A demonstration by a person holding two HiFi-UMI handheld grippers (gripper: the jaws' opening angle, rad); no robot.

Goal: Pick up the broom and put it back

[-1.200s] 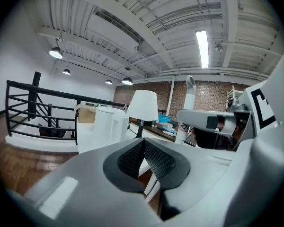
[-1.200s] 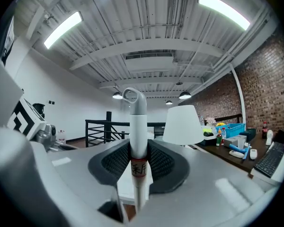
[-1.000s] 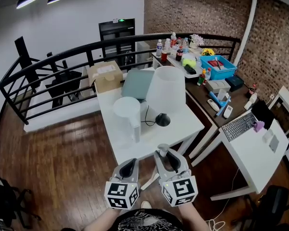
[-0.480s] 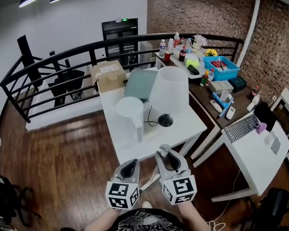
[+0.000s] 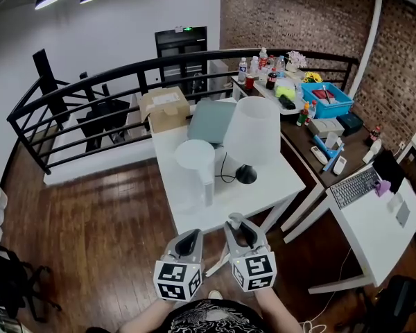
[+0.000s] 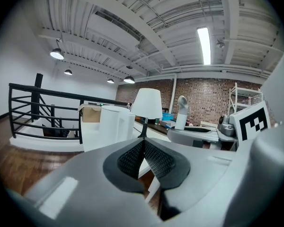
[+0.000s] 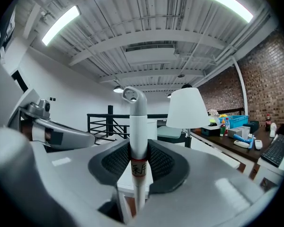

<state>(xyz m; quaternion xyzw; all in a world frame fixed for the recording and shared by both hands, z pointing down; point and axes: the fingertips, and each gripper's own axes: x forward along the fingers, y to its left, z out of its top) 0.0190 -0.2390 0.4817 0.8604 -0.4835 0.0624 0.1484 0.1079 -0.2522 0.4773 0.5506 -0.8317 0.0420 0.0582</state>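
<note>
The right hand-held gripper (image 7: 137, 150) is clamped on the broom (image 7: 137, 119) — its pale handle stands upright between the pads, hooked end on top; the left hand-held gripper (image 6: 143, 158), just beside it, has jaws together, empty — both near the white desk (image 5: 194, 214).

The person holds both claws low in front of the body, side by side and near each other without touching, pointing forward and roughly level. The left claw (image 5: 189, 236) has its dark ribbed pads (image 6: 156, 159) pressed together, with nothing between them. The right claw (image 5: 240, 227) is clamped on the broom handle (image 7: 136, 122), which stands upright between its jaws. Each claw's marker cube (image 5: 177, 281) faces up toward the head camera. Bare forearms (image 5: 144, 320) enter from the bottom edge.
</note>
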